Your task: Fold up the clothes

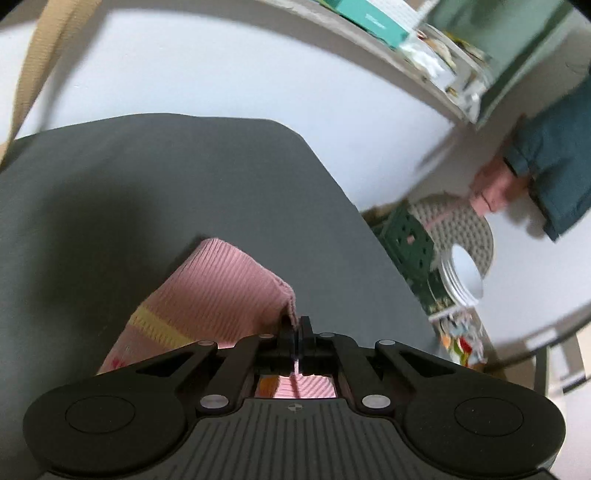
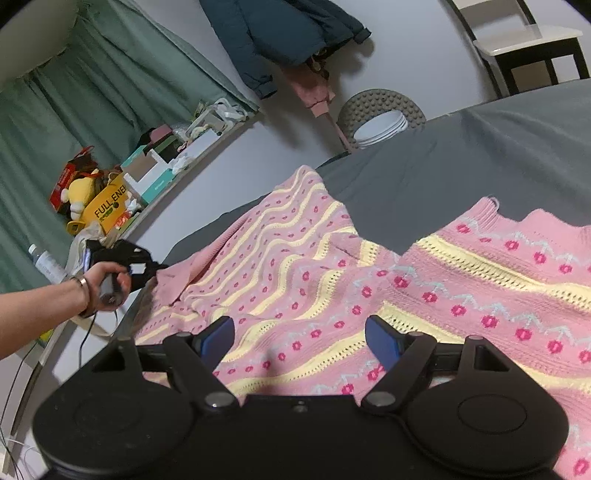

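A pink knitted sweater (image 2: 369,280) with yellow stripes and red cherry dots lies spread on the grey table (image 2: 461,155). My left gripper (image 1: 295,325) is shut on the pink ribbed cuff (image 1: 229,280) of a sleeve, lifted a little off the table. In the right wrist view the left gripper (image 2: 157,271), held by a hand (image 2: 107,280), pinches that sleeve end at the table's left edge. My right gripper (image 2: 301,338) hovers open just above the sweater's body, its blue pads (image 2: 384,341) wide apart with nothing between them.
A stack of white plates (image 2: 380,129) rests on a round stool beyond the table's far edge. A cluttered ledge (image 2: 155,166) with boxes and a yellow plush toy runs along the green curtain at left. A dark jacket (image 2: 288,33) hangs on the wall.
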Tool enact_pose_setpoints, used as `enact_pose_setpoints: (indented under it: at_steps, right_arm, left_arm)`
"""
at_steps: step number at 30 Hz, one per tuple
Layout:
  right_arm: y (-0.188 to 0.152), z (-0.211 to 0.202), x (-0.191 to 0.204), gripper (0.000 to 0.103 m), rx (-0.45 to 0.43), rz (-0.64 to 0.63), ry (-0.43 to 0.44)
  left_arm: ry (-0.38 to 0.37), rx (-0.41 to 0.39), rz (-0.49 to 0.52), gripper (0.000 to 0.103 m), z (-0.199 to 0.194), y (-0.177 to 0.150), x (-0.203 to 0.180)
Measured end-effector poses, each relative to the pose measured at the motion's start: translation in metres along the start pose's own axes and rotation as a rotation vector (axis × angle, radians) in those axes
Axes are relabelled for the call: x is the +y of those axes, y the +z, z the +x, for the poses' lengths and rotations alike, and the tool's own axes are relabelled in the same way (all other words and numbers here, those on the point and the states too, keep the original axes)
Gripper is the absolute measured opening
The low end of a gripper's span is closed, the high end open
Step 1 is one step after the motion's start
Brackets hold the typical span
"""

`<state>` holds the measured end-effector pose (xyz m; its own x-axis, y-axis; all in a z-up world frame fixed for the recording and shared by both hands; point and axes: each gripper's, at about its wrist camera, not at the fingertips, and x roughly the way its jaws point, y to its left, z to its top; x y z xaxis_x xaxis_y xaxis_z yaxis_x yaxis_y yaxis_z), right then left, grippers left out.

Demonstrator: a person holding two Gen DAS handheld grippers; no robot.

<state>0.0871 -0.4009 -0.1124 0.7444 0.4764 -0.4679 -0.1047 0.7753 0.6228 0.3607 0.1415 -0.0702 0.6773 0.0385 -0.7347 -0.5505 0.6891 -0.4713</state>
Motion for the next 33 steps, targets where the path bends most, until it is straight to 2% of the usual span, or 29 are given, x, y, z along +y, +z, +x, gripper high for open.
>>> enact_pose_setpoints:
  at_steps: [2,6,9,10,12,14,16,17,19,20,22,25,27,30,31,32,33]
  right_arm:
    - [-0.001,0.002,0.001,0.078,0.005,-0.014,0.008]
    - [-0.003,0.001,0.004,0.078,0.009,-0.053,0.007]
    - [-0.003,0.0,0.004,0.078,0.012,-0.054,0.01]
    - [-0.002,-0.001,0.003,0.078,0.012,-0.047,0.012]
    - [-0.002,-0.001,0.001,0.078,0.012,-0.036,0.017]
    - [-0.002,-0.002,0.001,0.078,0.013,-0.03,0.019]
    - [-0.002,-0.002,0.002,0.078,0.015,-0.026,0.019]
    - [-0.002,-0.003,0.002,0.079,0.016,-0.025,0.02]
    - [-0.002,-0.003,0.002,0.079,0.02,-0.021,0.023]
    - [-0.002,-0.004,0.002,0.079,0.022,-0.019,0.025]
    - [-0.002,-0.005,0.001,0.079,0.022,-0.011,0.027]
    - [-0.001,-0.007,-0.001,0.079,0.021,-0.001,0.03]
    - [-0.001,-0.007,-0.002,0.079,0.02,0.005,0.034]
    - [0.0,-0.007,-0.004,0.079,0.021,0.013,0.04]
    - [0.0,-0.007,-0.004,0.079,0.02,0.014,0.042]
    - [0.0,-0.007,-0.005,0.079,0.02,0.014,0.044]
    - [0.0,-0.006,-0.005,0.079,0.021,0.015,0.046]
  left_arm:
    - [-0.004,-0.016,-0.044,0.001,0.014,0.001,0.004]
    - [-0.058,-0.004,-0.188,0.002,0.026,0.0,0.02]
    - [-0.065,0.078,-0.309,0.002,0.022,0.009,0.029]
    - [-0.056,0.077,-0.323,0.007,0.017,0.011,0.027]
    - [-0.027,0.037,-0.302,0.029,-0.004,0.017,0.017]
    - [-0.009,-0.017,-0.242,0.083,-0.023,0.022,-0.003]
    - [-0.056,-0.033,-0.182,0.097,-0.038,0.023,-0.028]
    - [-0.092,-0.027,-0.15,0.097,-0.045,0.022,-0.04]
    - [-0.251,0.105,-0.047,0.097,-0.043,0.01,-0.076]
    - [-0.303,0.167,0.017,0.097,-0.041,0.0,-0.095]
    - [-0.363,0.246,0.217,0.097,-0.04,-0.032,-0.143]
    - [-0.403,0.282,0.548,0.097,-0.036,-0.087,-0.212]
    - [-0.418,0.301,0.71,0.096,-0.022,-0.114,-0.253]
    - [-0.394,0.343,0.832,0.096,0.01,-0.15,-0.294]
    - [-0.379,0.35,0.849,0.093,0.019,-0.158,-0.301]
    - [-0.364,0.348,0.86,0.083,0.025,-0.163,-0.305]
    - [-0.35,0.347,0.862,0.079,0.03,-0.167,-0.305]
